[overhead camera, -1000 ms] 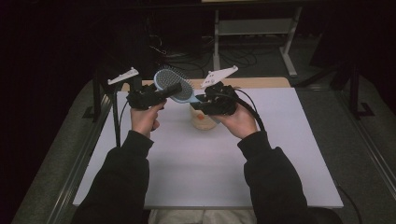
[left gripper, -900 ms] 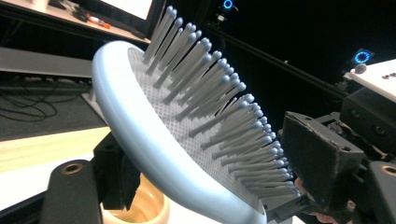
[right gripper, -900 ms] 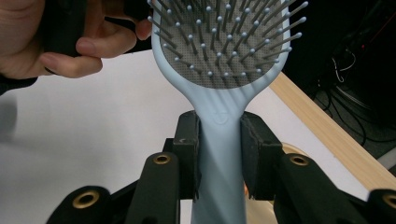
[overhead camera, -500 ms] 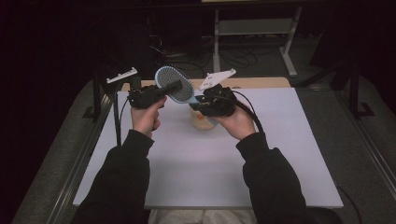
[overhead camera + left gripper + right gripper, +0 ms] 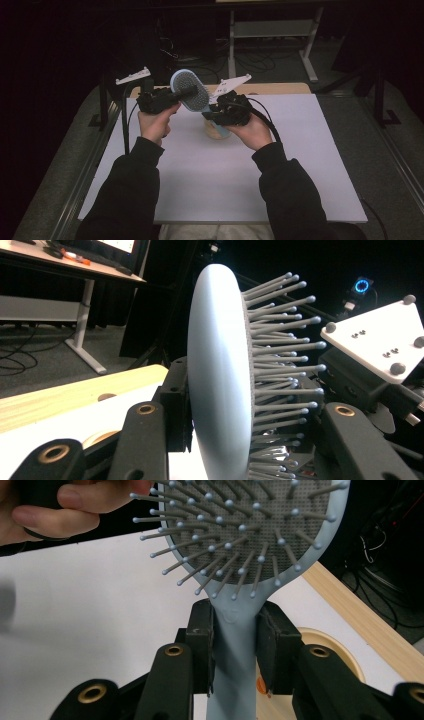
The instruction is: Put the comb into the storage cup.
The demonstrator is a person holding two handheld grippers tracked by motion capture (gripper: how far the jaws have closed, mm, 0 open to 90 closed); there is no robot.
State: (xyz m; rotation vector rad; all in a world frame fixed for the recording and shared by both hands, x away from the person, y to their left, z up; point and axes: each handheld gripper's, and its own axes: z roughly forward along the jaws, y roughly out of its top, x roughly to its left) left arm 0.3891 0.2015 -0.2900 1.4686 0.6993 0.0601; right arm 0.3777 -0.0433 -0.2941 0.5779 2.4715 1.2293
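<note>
Plainly, brush: a pale blue paddle hairbrush (image 5: pixel 190 90) is held up off the tabletop (image 5: pixel 300 165), between the two grippers, bristle face tilted toward the person.
Right gripper: the right gripper (image 5: pixel 234 645) is closed on the hairbrush's handle just below the head; both pads press the handle's sides, so the head rises straight ahead of its jaws. This looks like the carrying grip, since the handle is the narrow, firm part.
Left gripper: the left gripper (image 5: pixel 240 440) straddles the head edge-on, with the smooth back toward one jaw and the bristle tips toward the other. Whether the jaws actually press the head I cannot tell; they stand wide apart, and the contact is hidden behind the head.
Why two grips: judged from the pose, one gripper steadies the handle while the other takes or braces the head, as in a handover or a turning of the brush.
Bowl: a tan, round bowl-like dish (image 5: pixel 216 131) sits on the tabletop below the right gripper, just under the handle's lower end; its contents are hard to make out.
Left hand: the left hand (image 5: pixel 155 122) grips its tool from below, its fingers (image 5: pixel 75 507) beside the bristles.
Risk: the long bristles flex, so a pinch across the head may slip.
</note>
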